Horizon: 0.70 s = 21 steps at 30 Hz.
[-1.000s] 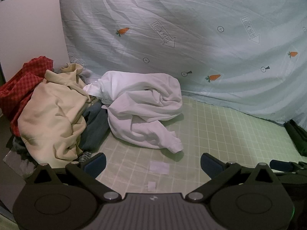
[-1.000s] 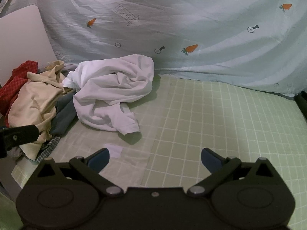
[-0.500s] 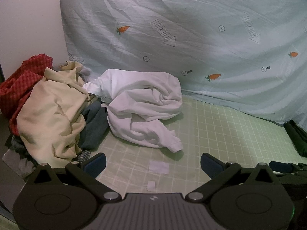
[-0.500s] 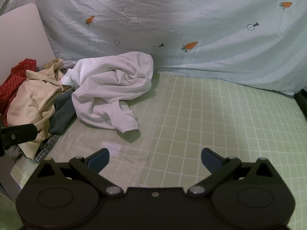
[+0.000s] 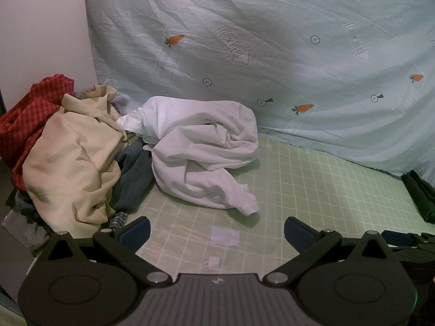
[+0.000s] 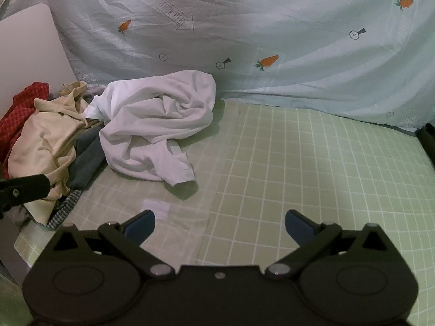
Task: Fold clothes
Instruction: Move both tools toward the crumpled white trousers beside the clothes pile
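Left wrist view: left gripper (image 5: pixel 216 232), jaws wide, empty, over green grid mat (image 5: pixel 312 184). White garment (image 5: pixel 201 152) crumpled at mat's back left, touching heap of beige garment (image 5: pixel 73 160), red checked cloth (image 5: pixel 24 119), grey garment (image 5: pixel 133 176). Dark item (image 5: pixel 418 195) at far right edge, unidentifiable. Two paper scraps (image 5: pixel 225 237) near fingers.

Right wrist view: right gripper (image 6: pixel 219 225), jaws wide, empty. More bare mat rightward; one scrap only. Carrot-print sheet (image 6: pixel 272 27) behind.
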Motion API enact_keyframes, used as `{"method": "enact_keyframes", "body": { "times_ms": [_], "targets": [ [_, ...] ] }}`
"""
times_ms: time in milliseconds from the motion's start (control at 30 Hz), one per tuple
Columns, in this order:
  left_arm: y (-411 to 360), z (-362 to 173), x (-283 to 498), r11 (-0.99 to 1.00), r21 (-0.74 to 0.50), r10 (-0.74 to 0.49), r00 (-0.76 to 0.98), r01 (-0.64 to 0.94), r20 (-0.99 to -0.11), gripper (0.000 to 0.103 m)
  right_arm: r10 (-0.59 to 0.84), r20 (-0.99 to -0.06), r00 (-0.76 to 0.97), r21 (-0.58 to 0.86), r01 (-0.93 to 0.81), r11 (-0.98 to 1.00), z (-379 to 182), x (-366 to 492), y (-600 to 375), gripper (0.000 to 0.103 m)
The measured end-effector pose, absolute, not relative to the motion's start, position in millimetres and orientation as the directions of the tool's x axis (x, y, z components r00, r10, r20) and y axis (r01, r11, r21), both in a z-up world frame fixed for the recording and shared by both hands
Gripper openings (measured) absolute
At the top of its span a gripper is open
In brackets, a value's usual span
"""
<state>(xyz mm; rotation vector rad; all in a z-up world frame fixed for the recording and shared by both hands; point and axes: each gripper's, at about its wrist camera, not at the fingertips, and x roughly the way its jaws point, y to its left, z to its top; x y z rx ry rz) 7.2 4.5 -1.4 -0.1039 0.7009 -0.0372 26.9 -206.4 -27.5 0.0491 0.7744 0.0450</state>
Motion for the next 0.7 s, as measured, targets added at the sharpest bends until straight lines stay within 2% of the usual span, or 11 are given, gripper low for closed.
{"method": "enact_keyframes", "body": {
  "times_ms": [700],
  "targets": [
    [4.8,-2.0,12.8,0.993,-0.117,-0.086,0.761,0.013,-0.643,0.103,0.043,-0.713,0.700,0.058,-0.003,0.998,-30.6,33.6,-208.6,0.103]
  ]
}}
